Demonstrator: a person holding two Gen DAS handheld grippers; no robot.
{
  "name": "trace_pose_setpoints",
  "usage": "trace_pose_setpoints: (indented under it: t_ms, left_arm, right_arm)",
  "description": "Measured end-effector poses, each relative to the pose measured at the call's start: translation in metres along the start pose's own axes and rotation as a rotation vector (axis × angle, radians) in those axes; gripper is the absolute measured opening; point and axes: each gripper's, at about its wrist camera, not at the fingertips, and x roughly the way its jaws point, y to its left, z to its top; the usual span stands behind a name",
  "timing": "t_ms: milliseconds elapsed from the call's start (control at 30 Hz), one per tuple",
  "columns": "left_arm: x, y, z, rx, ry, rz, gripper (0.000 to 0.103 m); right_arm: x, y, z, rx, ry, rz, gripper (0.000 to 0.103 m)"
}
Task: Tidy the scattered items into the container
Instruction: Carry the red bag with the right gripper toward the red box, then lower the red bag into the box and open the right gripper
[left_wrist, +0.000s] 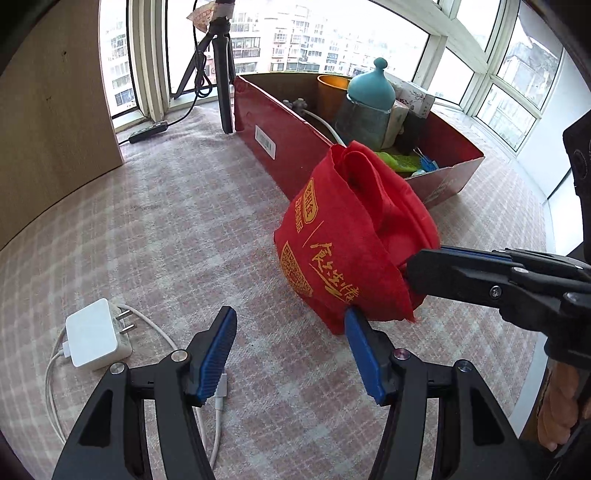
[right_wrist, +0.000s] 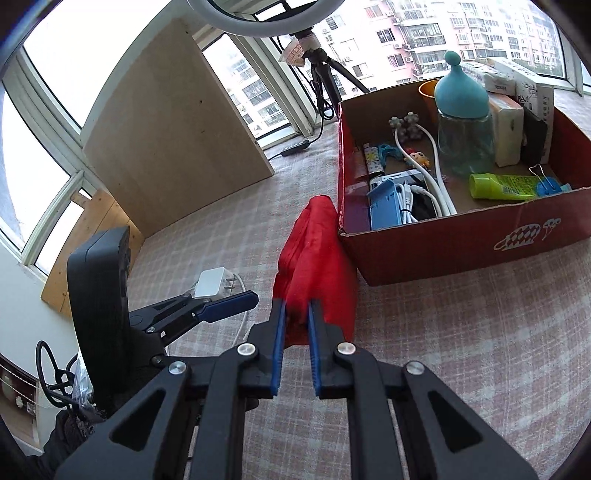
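The right gripper (right_wrist: 295, 308) is clamped on the lower edge of a folded red fabric bag with yellow print (left_wrist: 343, 236), its blue ribbed pads pinching the cloth between them. The bag hangs in that grip just beside the near corner of the red cardboard box (right_wrist: 436, 243), in front of its outer wall, not inside it. The left gripper (left_wrist: 290, 319) stands with its jaws apart and nothing between them; its right pad is at the bag's bottom edge, though I cannot tell whether it touches. Below its left finger lies a white power adapter with a coiled white cable (left_wrist: 96, 334) on the pink and white checked cloth (left_wrist: 166, 221) that covers the surface. The box already holds a teal-capped glass bottle (right_wrist: 463, 125), a yellow-green tube (right_wrist: 502, 186), a blue plastic piece and white cables. A black tripod (left_wrist: 223, 74) stands behind the box
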Motion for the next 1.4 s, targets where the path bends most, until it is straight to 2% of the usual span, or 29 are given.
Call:
trace_pose_setpoints:
  t_ms: [200, 333, 400, 567, 733, 900, 1100, 1267, 1400]
  left_arm:
    - [0.012, 0.006, 0.003, -0.002, 0.021, -0.037, 0.058]
    - [0.013, 0.005, 0.003, 0.009, 0.024, -0.048, 0.058]
    - [0.012, 0.006, 0.004, 0.009, 0.024, -0.053, 0.058]
    - [0.006, 0.009, 0.005, -0.001, 0.015, -0.059, 0.058]
    - [-0.014, 0.019, 0.005, -0.025, -0.018, -0.045, 0.058]
    - [-0.032, 0.033, 0.001, -0.08, -0.048, -0.018, 0.058]
    - [-0.076, 0.045, -0.001, -0.114, -0.126, 0.027, 0.058]
    - [-0.139, 0.05, 0.014, -0.089, -0.215, 0.095, 0.058]
    - [-0.193, 0.051, 0.033, -0.054, -0.301, 0.153, 0.06]
  right_arm:
    - [0.007, -0.003, 0.004, -0.025, 0.051, -0.016, 0.016]
    - [0.005, -0.003, 0.005, -0.05, 0.108, -0.019, 0.033]
    - [-0.001, -0.006, 0.003, -0.059, 0.128, -0.014, 0.037]
    - [-0.034, -0.019, 0.0, -0.071, 0.111, -0.005, 0.037]
    - [-0.071, -0.025, 0.003, -0.172, 0.015, -0.125, 0.037]
    - [-0.064, -0.036, -0.006, -0.181, 0.053, -0.139, 0.037]
    - [-0.066, -0.04, -0.013, -0.192, 0.046, -0.144, 0.037]
    - [-0.108, -0.04, 0.014, -0.191, -0.052, -0.12, 0.037]
    - [-0.155, -0.031, 0.054, -0.228, -0.131, -0.108, 0.031]
